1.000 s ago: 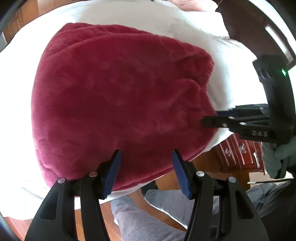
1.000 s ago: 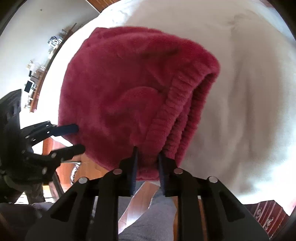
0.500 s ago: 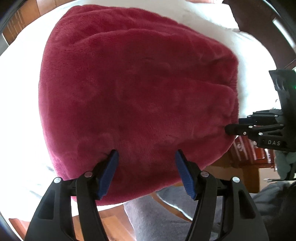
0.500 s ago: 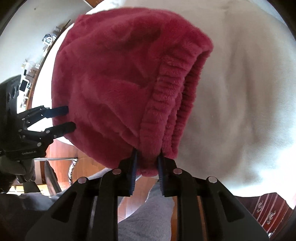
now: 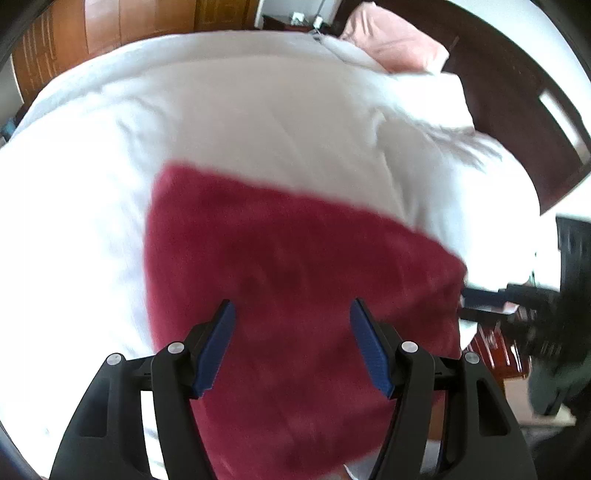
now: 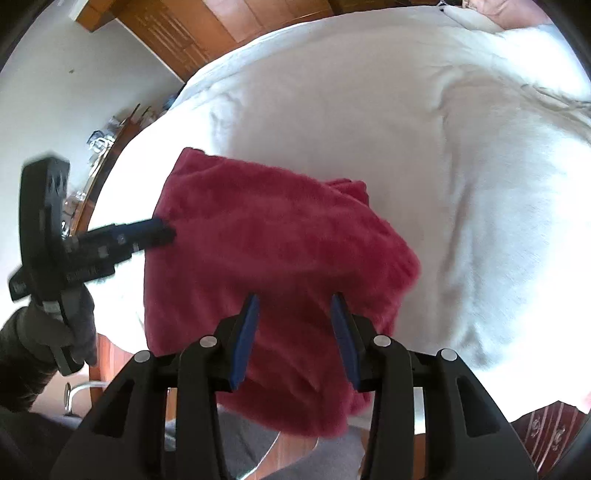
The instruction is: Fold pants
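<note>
Pants (image 5: 295, 288) folded on white bed (image 5: 258, 129), wooden cabinets (image 6: 207, 22) behind, both grippers' fingers spread.

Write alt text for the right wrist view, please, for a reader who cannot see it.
A folded dark red fleece pants bundle lies on a white bed cover, below the open right gripper, whose jaws have just been opening and grip nothing. At left, the left gripper reaches the bundle's edge, held by a gloved hand.

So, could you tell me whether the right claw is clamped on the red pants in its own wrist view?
No, the right claw stands open, its blue pads apart above the folded red pants with nothing pinched between them.
</note>
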`<state>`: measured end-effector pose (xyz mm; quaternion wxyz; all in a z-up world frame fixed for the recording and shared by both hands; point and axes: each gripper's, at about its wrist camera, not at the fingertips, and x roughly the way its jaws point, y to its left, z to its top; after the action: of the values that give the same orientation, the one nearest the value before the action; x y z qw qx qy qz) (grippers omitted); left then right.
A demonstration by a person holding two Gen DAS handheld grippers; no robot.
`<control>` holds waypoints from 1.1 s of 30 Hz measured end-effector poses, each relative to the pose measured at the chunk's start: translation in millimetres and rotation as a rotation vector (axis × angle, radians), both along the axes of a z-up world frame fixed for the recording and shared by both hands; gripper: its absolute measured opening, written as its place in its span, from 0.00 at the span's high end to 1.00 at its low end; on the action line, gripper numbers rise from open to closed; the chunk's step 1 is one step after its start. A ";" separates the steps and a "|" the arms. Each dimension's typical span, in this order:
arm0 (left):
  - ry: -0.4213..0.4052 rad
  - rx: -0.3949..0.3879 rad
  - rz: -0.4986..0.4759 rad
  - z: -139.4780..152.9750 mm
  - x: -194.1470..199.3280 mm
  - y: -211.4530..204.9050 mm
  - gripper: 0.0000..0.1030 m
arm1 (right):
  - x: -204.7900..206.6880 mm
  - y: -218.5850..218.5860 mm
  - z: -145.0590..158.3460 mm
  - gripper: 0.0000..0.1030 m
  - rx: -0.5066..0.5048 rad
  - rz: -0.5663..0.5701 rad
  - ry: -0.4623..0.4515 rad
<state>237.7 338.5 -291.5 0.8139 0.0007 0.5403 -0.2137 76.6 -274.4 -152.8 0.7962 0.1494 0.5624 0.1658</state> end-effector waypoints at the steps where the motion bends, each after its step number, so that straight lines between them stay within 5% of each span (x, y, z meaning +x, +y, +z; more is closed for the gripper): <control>1: -0.008 -0.003 0.002 1.6 12.0 1.3 0.37 | 7.4 4.2 -2.2 0.59 -0.006 -0.012 0.006; 11: 0.049 0.031 -0.012 -42.8 88.7 0.7 0.37 | 50.9 9.2 -44.2 0.59 -0.036 -0.148 0.076; 20: 0.081 0.053 -0.062 -82.9 113.6 -1.6 0.38 | 60.7 13.4 -66.0 0.58 -0.067 -0.171 0.091; 33: 0.077 0.058 -0.022 -63.3 106.5 -0.8 0.37 | 48.8 22.2 -43.4 0.53 -0.051 -0.147 0.094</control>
<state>344.1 337.7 -354.8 0.7899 0.0219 0.5770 -0.2066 125.4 -252.2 -196.2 0.7825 0.1777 0.5906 0.0853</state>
